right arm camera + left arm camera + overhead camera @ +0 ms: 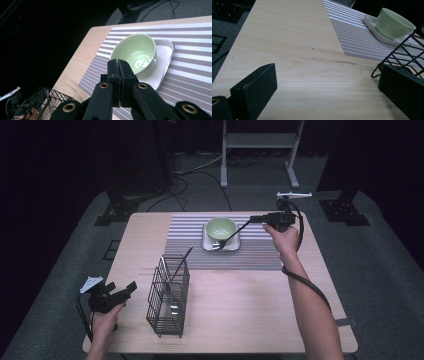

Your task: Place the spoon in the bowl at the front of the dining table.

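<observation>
Left gripper (131, 288) fingers spread, right gripper (254, 219) fingers pinching fork (231, 235), tines slanting down toward plate (206, 242).

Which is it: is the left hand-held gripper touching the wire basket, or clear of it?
Apart. The high view shows a strip of bare table between the open left hand-held gripper and the wire basket.
</observation>
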Demonstrator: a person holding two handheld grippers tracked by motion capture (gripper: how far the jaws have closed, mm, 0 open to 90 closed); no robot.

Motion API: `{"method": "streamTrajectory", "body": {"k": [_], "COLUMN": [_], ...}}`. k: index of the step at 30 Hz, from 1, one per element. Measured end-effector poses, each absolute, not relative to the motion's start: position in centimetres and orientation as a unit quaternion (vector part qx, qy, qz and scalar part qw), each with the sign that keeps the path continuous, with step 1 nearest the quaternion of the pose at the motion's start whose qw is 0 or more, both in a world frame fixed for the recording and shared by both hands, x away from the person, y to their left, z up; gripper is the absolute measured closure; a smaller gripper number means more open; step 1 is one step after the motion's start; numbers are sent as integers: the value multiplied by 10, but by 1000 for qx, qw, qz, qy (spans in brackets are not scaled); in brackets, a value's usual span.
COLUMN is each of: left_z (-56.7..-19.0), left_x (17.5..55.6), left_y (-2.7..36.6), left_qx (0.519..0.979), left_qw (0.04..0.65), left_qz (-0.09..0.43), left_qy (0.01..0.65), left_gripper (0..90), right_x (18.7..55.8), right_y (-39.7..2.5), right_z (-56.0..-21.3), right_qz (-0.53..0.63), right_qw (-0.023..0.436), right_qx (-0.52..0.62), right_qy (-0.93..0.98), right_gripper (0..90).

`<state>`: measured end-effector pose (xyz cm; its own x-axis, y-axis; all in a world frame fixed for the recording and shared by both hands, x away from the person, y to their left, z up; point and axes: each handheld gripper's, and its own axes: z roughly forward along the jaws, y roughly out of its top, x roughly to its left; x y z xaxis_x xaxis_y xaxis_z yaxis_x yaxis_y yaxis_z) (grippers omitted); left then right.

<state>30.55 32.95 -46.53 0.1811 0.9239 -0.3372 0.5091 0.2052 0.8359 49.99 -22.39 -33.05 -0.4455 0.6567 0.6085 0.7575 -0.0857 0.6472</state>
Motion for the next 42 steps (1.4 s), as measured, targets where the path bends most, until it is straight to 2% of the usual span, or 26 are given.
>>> {"method": "streamTrajectory", "body": {"k": [42], "left_z": [-466], "left_x": [310], "left_y": [333], "left_qx": [589], "left_qw": [490], "left_qz": [211], "left_qy": [607], "left_gripper": [10], "right_x": [550], "right_y": [-220], "right_z": [-325], "right_qz": [-499], "right_qw": [0], "right_qx": [-569], "right_qy": [-654], "right_gripper": [889]}}
